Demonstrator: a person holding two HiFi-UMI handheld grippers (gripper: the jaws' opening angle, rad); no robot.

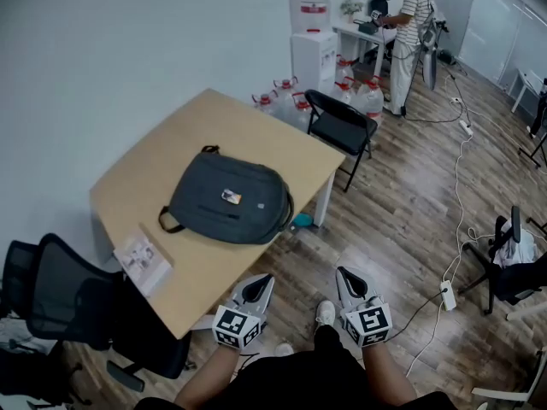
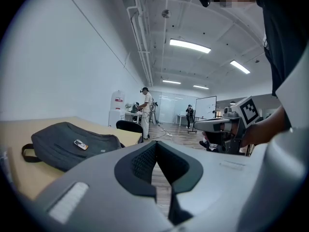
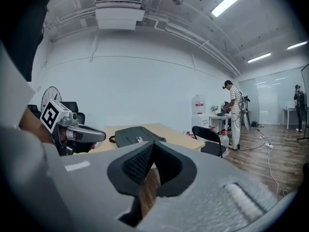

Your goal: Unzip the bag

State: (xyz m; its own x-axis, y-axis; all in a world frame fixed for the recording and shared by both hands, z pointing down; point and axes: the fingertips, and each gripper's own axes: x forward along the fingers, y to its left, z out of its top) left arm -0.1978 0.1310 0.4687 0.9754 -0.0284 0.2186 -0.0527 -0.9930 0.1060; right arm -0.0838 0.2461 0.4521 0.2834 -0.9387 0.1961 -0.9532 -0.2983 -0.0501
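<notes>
A dark grey backpack (image 1: 229, 196) lies flat on the wooden table (image 1: 256, 131), with a small tag on its front and a loop handle at its far end. It also shows at the left of the left gripper view as the backpack (image 2: 67, 144) and in the middle distance of the right gripper view as the backpack (image 3: 136, 135). My left gripper (image 1: 258, 284) and right gripper (image 1: 345, 276) are held side by side off the table's near edge, well short of the bag. Both are shut, tips together, with nothing between them.
A booklet (image 1: 145, 260) lies near the table's left corner. Black office chairs (image 1: 51, 301) stand at the left, a folding chair (image 1: 340, 126) behind the table. Water jugs (image 1: 282, 96) and a dispenser (image 1: 312, 45) are beyond. A person (image 1: 410, 32) stands far off. Cables and a power strip (image 1: 448, 295) cross the floor.
</notes>
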